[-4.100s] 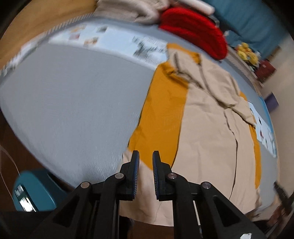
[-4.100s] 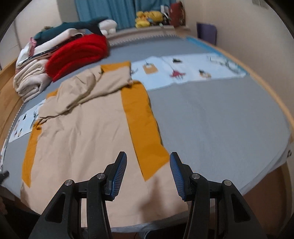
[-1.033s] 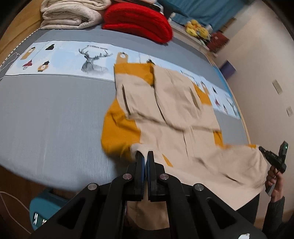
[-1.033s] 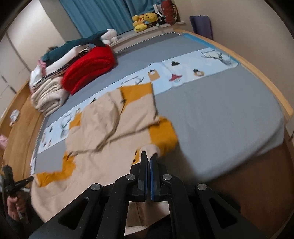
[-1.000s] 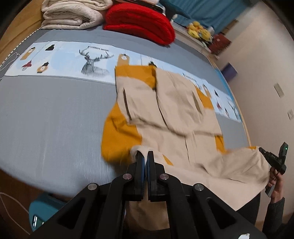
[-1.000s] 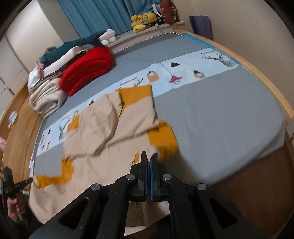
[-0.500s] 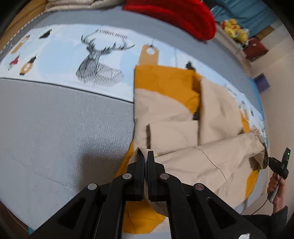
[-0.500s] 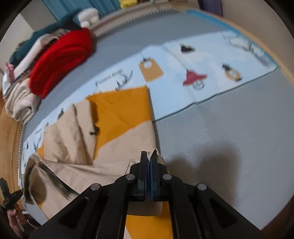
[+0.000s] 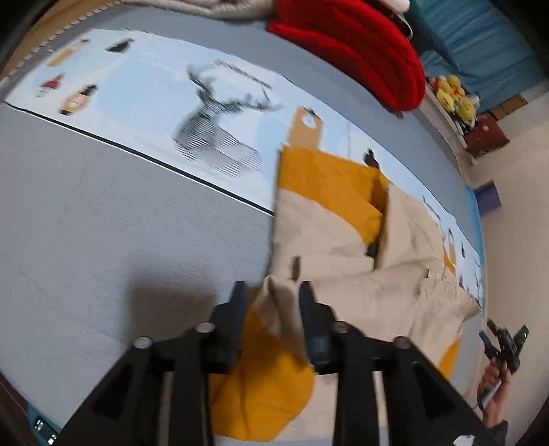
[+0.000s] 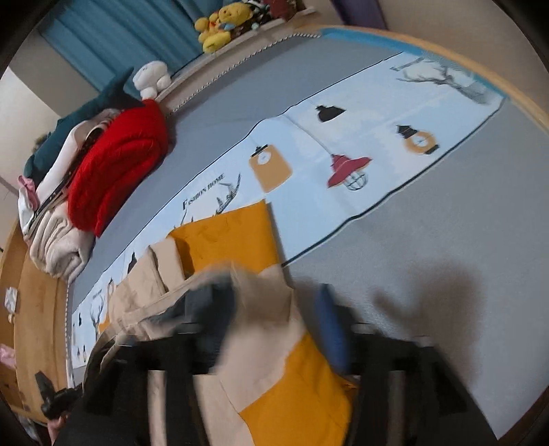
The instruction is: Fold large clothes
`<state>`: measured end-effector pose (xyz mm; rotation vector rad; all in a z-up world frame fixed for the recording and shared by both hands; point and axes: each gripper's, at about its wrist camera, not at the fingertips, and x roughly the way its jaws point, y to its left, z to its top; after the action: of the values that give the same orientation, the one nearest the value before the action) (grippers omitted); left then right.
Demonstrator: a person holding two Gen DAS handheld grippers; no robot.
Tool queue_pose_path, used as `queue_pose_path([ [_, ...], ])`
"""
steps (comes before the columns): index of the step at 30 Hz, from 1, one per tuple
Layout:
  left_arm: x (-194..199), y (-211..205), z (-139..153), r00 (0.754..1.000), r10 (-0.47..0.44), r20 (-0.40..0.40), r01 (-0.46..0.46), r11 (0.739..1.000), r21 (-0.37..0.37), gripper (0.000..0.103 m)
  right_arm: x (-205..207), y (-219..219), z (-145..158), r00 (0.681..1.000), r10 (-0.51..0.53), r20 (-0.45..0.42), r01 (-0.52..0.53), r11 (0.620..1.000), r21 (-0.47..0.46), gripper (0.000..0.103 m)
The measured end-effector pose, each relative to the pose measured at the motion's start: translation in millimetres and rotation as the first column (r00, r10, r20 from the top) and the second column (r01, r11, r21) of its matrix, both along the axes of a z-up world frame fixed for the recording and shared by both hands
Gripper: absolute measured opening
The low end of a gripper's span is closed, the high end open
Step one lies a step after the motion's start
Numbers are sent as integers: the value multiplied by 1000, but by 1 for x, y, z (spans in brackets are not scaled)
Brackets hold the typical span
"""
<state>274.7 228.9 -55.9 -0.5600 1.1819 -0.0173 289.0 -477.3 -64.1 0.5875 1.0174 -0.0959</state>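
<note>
A large beige and mustard-orange garment lies on the grey bed, its near hem folded up over the upper part. My left gripper is open, with the beige hem corner loose between its fingers. In the right wrist view the same garment lies ahead. My right gripper is open and blurred, with the other hem corner slipping from between its fingers. The right gripper also shows at the far right of the left wrist view.
A grey bed cover has a pale blue printed band across it. A red folded blanket and beige folded blankets are stacked at the head. Plush toys sit on a shelf. The wooden bed edge curves round the right.
Both grippers carried the hem forward over the garment, folding it in half. Both have now opened and let go of the hem corners.
</note>
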Motion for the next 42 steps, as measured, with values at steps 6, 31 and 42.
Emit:
queue_pose_path([
  [6,-11,14,-12,999,16,-44,-16,1000,-9,32,-5,17,-32,985,118,-126,-126,991,-53,63],
  [31,31,-30,-16,993,-83,82,75,993,91,0,0,46,-10,977,212,35,-204,968,-145,4],
  [42,57,-27,-28,999,27,26,-31,985,170,0,39,43,-28,991,131,14,-125,971,-205,3],
])
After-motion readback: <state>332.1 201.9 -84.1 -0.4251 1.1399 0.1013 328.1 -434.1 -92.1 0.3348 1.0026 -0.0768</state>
